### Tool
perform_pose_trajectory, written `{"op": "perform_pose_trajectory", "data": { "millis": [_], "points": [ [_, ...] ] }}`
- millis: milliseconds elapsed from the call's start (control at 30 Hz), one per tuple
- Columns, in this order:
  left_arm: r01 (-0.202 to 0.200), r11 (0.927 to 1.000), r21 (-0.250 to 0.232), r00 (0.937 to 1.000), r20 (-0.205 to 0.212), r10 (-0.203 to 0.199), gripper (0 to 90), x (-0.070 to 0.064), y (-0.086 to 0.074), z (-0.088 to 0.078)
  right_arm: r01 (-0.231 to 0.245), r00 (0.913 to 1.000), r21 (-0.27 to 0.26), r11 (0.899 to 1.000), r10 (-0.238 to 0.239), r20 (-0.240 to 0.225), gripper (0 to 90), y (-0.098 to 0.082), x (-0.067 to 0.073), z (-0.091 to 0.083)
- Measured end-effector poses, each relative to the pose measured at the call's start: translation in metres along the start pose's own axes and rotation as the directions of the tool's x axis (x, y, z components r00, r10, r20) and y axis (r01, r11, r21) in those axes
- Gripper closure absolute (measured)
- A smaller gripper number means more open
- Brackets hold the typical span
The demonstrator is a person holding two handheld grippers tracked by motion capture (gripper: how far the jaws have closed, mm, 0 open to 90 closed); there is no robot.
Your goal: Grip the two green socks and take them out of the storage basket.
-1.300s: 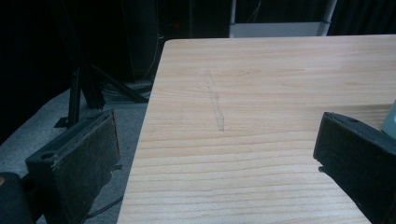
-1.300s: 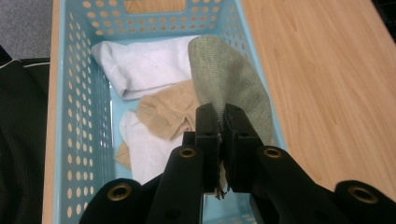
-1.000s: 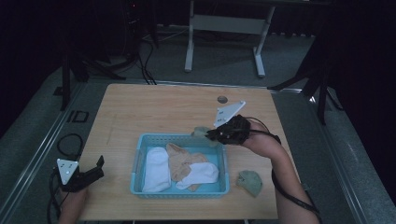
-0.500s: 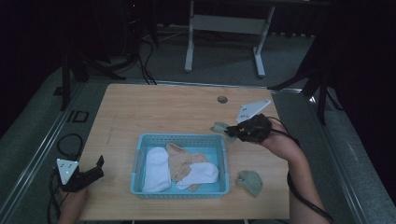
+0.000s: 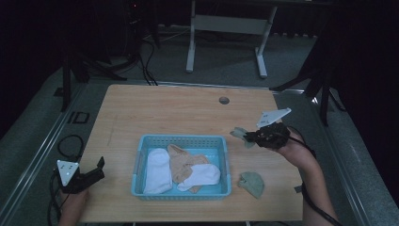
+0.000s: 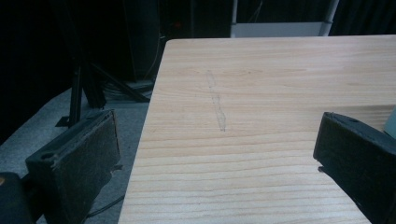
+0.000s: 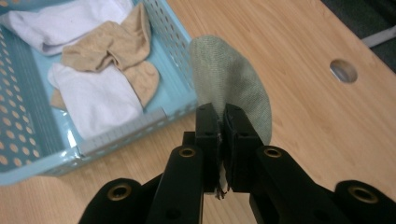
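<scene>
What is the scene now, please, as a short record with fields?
right gripper: shut on green sock, held right of the basket
left gripper: open, nothing between the fingers, at the table's left edge
basket: blue, holds white socks and tan sock
second green sock: lies on the table, right of the basket

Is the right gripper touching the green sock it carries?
Touching. The right gripper view shows the right gripper with jaws shut on an edge of the green sock, which hangs beyond them beside the blue basket.
</scene>
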State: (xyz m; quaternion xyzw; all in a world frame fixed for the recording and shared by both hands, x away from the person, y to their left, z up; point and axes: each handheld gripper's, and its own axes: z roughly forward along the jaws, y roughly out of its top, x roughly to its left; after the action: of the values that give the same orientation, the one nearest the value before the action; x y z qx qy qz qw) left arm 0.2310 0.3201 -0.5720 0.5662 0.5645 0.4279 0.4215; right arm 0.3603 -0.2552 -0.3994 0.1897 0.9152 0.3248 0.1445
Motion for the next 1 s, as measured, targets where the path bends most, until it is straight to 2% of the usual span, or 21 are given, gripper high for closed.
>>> {"op": "perform_pose_trajectory", "data": {
  "millis": [267,533,667,767,1000],
  "points": [
    [-0.001,1.0,0.0,1.0,-0.002,0.001,0.7,0.0,0.0,0.0,-0.095,0.9953,0.017,0.995,0.095,0.021,85.2,-0.031,-0.014,0.013],
    [0.0,1.0,-0.001,1.0,-0.004,0.0,0.7,0.0,0.0,0.0,-0.15,0.9881,0.059,0.987,0.147,0.044,85.1,-0.058,-0.021,0.036],
    [-0.001,1.0,-0.001,1.0,-0.004,0.001,0.7,0.0,0.0,0.0,-0.195,0.9795,0.071,0.978,0.19,0.065,85.2,-0.075,-0.024,0.053],
    [0.0,1.0,-0.001,1.0,-0.005,0.0,0.7,0.0,0.0,0.0,-0.217,0.9747,0.072,0.974,0.212,0.071,85.1,-0.085,-0.023,0.064],
    [-0.001,1.0,-0.001,1.0,-0.002,0.001,0.7,0.0,0.0,0.0,-0.257,0.9662,0.078,0.963,0.255,0.04,84.5,-0.1,-0.015,0.085]
  ]
}}
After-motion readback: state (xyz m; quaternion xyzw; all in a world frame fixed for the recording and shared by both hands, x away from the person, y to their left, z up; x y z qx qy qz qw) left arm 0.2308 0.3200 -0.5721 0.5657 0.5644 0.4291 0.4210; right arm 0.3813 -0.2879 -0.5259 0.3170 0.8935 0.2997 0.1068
